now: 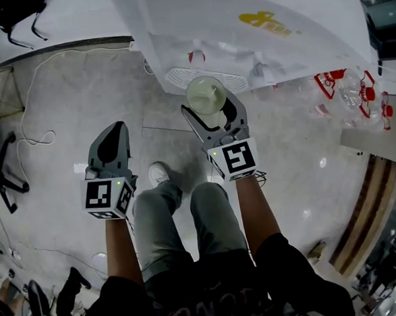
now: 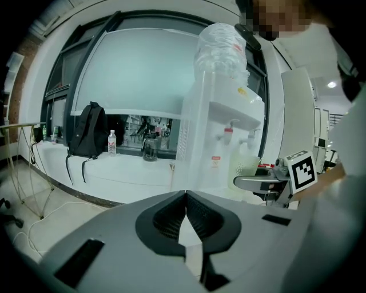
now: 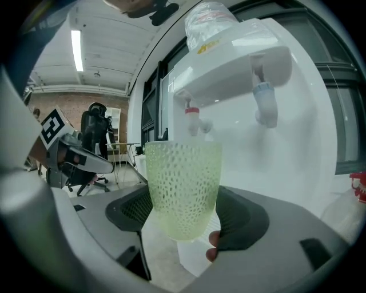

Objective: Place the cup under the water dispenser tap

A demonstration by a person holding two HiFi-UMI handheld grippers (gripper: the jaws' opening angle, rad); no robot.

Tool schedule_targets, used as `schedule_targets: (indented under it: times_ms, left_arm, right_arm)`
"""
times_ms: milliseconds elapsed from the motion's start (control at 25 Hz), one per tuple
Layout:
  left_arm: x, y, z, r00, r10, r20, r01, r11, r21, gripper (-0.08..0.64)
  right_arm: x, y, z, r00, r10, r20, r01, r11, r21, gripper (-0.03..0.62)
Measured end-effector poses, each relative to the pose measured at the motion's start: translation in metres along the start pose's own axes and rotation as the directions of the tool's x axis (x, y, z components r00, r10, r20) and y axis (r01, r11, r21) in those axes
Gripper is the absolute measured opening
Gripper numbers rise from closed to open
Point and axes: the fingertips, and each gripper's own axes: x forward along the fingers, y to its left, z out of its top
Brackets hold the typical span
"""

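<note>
Right gripper view shows the right gripper (image 3: 186,216) clamped on the pale green dimpled cup (image 3: 183,186), one wide-set jaw pressing each side. The cup stands upright with its mouth up, its long axis vertical. The white water dispenser (image 3: 229,63) rises just beyond it. The red tap (image 3: 193,117) hangs above and slightly behind the rim, with clear air between, and the blue tap (image 3: 265,106) sits higher and off to the right. In the head view the cup (image 1: 206,94) lies at the near edge of the dispenser's drip grille (image 1: 179,79), not yet over its middle. By that picture, the coming move appears to be a short push to the far side, under the red tap. The left gripper (image 1: 117,129) hangs well apart on the left, farther from the dispenser. Its jaws are pressed together with nothing between them, so the placing looks set to fall to the right hand.
</note>
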Motion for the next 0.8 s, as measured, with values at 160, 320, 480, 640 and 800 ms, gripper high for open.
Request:
schedule_targets:
  times_ms: [160, 320, 480, 640, 800]
  left_arm:
    - [0.011, 0.010, -0.019, 1.000, 0.000, -0.013, 0.000, 1.000, 0.000, 0.017]
    - [0.019, 0.020, -0.032, 1.000, -0.002, -0.029, 0.002, 1.000, 0.002, 0.017]
    - [0.026, 0.027, -0.042, 0.999, -0.007, -0.045, 0.007, 1.000, 0.000, 0.017]
    - [0.034, 0.029, -0.045, 0.999, -0.017, -0.047, 0.017, 1.000, 0.006, 0.015]
    - [0.036, 0.029, -0.049, 0.998, -0.023, -0.063, 0.024, 1.000, 0.006, 0.017]
  right_arm:
    - [0.019, -0.009, -0.014, 1.000, -0.021, 0.007, 0.021, 1.000, 0.009, 0.352]
    - [0.039, -0.018, -0.021, 0.999, -0.040, 0.007, 0.040, 0.999, -0.002, 0.353]
    - [0.054, -0.020, -0.029, 0.999, -0.046, -0.004, 0.046, 0.999, 0.008, 0.353]
    - [0.063, -0.021, -0.035, 0.999, -0.050, -0.022, 0.050, 0.999, -0.004, 0.353]
    - [0.069, -0.020, -0.036, 0.998, -0.048, -0.044, 0.047, 0.999, -0.019, 0.353]
